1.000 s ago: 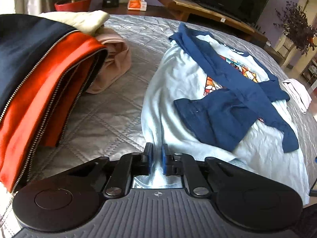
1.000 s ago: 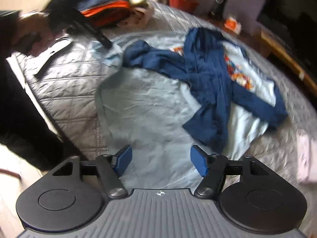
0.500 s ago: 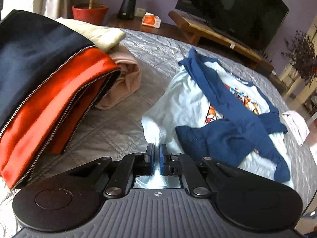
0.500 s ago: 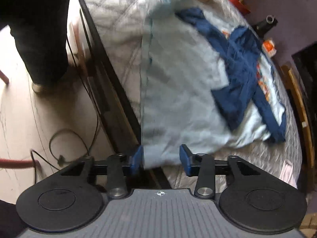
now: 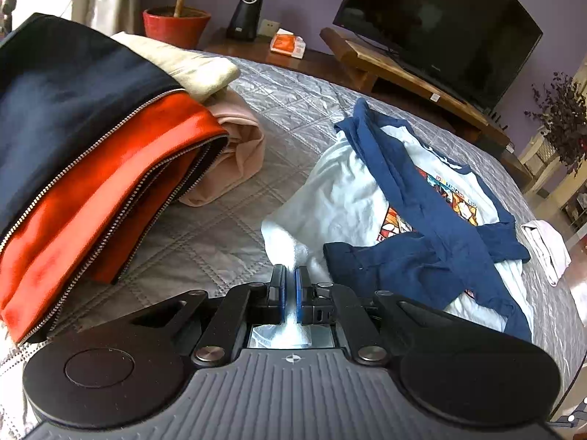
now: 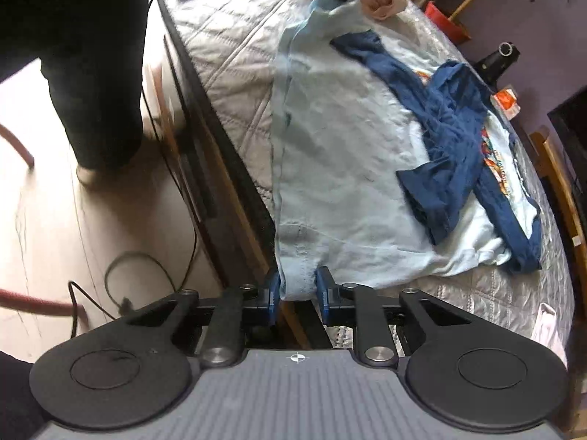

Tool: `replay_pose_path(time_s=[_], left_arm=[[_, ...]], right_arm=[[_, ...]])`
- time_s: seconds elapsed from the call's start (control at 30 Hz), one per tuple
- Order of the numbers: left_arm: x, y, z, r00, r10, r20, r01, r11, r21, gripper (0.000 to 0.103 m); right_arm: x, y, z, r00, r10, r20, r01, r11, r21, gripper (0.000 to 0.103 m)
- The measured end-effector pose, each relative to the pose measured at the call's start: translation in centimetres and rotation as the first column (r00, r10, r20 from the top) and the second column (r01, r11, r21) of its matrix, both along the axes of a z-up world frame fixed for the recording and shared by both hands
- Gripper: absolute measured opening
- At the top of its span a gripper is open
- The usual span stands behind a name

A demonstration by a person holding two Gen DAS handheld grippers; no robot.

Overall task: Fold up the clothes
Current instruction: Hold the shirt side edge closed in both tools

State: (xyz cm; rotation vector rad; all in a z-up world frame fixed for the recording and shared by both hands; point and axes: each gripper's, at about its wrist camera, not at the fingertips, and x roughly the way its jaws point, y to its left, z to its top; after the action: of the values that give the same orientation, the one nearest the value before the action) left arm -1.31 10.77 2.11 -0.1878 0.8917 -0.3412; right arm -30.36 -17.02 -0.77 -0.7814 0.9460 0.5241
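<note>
Landmark: grey quilted bedspread [image 5: 301, 110], spread across the bed
Television: wide black flat screen [image 5: 440, 25], beyond the bedspread's far edge, on a slanted brown wooden stand [image 5: 403, 69]
Plant pot: round red pot [image 5: 176, 27] with a thin bare stem, past the bedspread's far left corner
Speaker: tall black gadget with a ring on its face [image 5: 246, 11], just beside the pot
Tissue pack: small orange and white packet [image 5: 288, 42], between speaker and stand
Cable: thin black looped cord [image 6: 146, 275], on the pale floor beside the bedspread
</note>
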Motion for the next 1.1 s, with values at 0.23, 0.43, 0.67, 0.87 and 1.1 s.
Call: replay_pose_path(time_s=[0.23,0.43,0.67,0.87,1.1], left_arm=[[0.1,0.7,0.0,1.000,0.025,-0.010,-0.025,0.999,-0.026,0.006],[0.1,0.6,-0.1,1.000,0.025,-0.016,-0.025,1.000,-0.018,0.007],[0.2,0.5,-0.4,0.999,0.024,-0.021,-0.024,1.000,-0.009,0.007],[0.4,1.7,-0.1,0.997,0.069,-0.031,-0.071,0.994,-0.081,0.007],[0.6,3.9,0.1,0.985,0.157,-0.077,-0.169,0.968,-0.188,0.007]], right_arm=[[0.1,-0.8,1.7,0.998,-0.055,0.007,0.054,0.993,0.105,0.013],[-0.5,-0.4,2.0,1.000,0.002,-0.029,0.002,0.993,0.121,0.013],[0.0,0.2,1.5,1.000,-0.011,0.022,0.009,0.994,0.110,0.012],[1.1,-2.2,3.6,0.986,-0.158,0.050,0.144,0.965,0.222,0.008],[0.6,-3.5,4.5,0.968,-0.245,0.062,0.222,0.942,0.250,0.006]])
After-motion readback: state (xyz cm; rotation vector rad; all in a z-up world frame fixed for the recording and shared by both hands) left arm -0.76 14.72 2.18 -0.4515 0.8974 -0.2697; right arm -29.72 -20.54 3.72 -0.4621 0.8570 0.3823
